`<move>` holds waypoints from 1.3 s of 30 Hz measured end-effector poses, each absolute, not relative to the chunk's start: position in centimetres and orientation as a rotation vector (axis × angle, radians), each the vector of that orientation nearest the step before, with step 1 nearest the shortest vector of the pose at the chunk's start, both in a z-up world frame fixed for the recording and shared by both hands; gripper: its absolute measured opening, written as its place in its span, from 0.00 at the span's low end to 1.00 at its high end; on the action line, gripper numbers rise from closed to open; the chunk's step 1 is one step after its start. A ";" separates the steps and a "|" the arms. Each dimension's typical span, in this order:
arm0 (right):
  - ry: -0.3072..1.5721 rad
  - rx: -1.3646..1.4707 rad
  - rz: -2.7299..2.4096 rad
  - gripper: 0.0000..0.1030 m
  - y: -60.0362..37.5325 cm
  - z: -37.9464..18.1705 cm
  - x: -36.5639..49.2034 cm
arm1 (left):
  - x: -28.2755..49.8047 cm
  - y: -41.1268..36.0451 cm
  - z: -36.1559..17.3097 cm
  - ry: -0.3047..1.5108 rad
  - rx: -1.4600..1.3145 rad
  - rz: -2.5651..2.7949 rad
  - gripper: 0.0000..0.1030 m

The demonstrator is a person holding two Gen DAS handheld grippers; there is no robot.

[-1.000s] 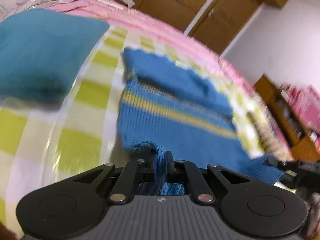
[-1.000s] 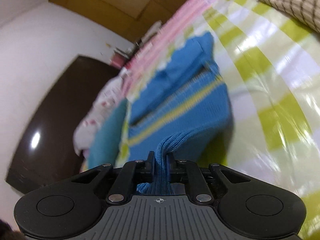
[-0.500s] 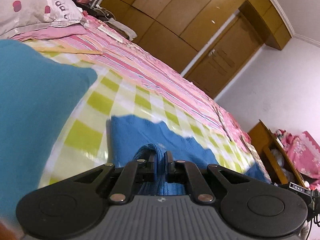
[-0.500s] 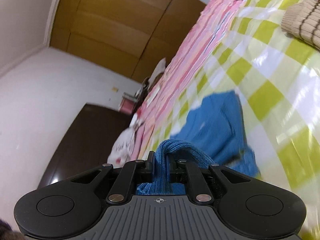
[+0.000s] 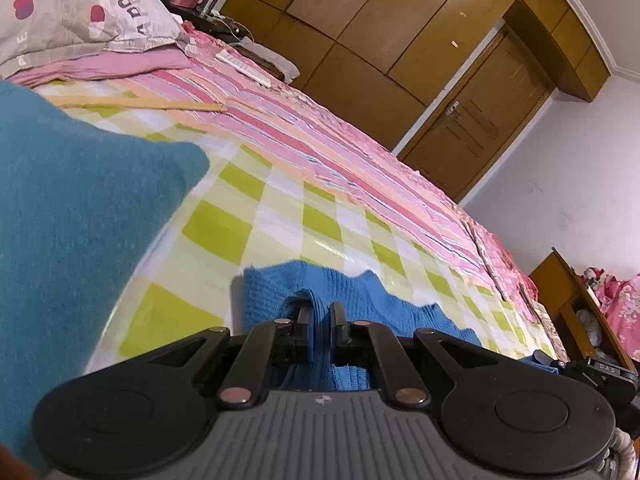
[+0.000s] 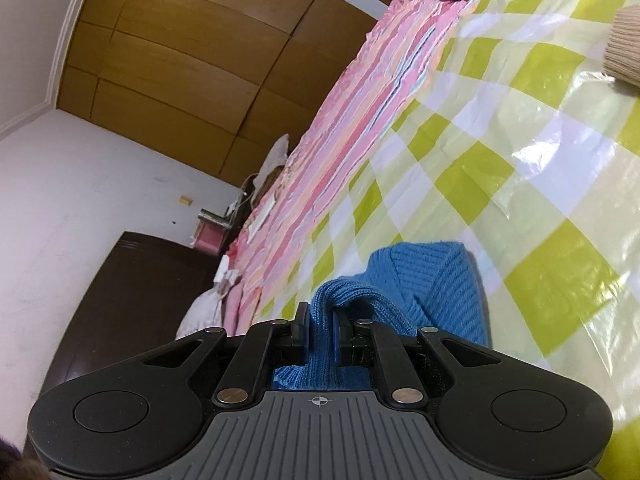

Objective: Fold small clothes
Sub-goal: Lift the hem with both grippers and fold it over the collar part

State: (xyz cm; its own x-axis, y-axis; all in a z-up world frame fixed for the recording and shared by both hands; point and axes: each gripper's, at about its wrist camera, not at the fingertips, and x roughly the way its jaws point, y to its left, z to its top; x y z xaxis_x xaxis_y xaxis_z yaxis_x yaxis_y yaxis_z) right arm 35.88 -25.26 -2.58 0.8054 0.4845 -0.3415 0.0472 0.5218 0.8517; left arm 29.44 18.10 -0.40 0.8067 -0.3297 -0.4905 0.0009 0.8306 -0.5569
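A small blue knitted sweater (image 5: 372,300) lies on the green-and-white checked sheet (image 5: 256,216) of a bed. My left gripper (image 5: 320,312) is shut on a bunched fold of it, the knit pinched between the two black fingers. In the right wrist view my right gripper (image 6: 322,312) is likewise shut on another fold of the blue sweater (image 6: 436,276), which humps up over the fingertips. Only the far part of the garment shows past each gripper; the rest is hidden under the gripper bodies. The other gripper's black tip (image 5: 592,368) shows at the lower right of the left wrist view.
A teal folded garment (image 5: 72,216) lies close on the left. A beige striped knit (image 6: 624,44) sits at the far right edge. Pink striped bedding (image 5: 320,136), a spotted pillow (image 5: 76,16), wooden wardrobes (image 5: 360,12) and a wooden shelf (image 5: 568,292) surround the sheet.
Both grippers, still shut on the sweater, have carried its near edge forward over the garment. The yellow-striped body is now covered and only the far blue part shows.
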 end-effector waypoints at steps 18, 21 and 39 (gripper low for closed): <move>0.635 0.812 0.148 0.11 -23.4 -2.1 40.7 | 31.8 16.4 1.1 0.582 -0.351 -0.082 0.14; 0.632 0.781 0.159 0.15 -22.9 -1.6 40.2 | 31.5 16.9 1.2 0.583 -0.389 -0.079 0.17; 0.608 0.730 0.190 0.34 -24.0 -0.2 37.9 | 27.1 16.4 1.2 0.566 -0.222 -0.058 0.23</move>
State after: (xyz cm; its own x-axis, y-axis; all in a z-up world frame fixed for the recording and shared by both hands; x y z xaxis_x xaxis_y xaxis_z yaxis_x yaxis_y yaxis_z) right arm 37.91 -23.97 -0.19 0.8123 0.3672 -0.4532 0.0434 0.7369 0.6746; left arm 27.07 16.43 1.17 0.8432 -0.1156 -0.5250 -0.0060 0.9745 -0.2242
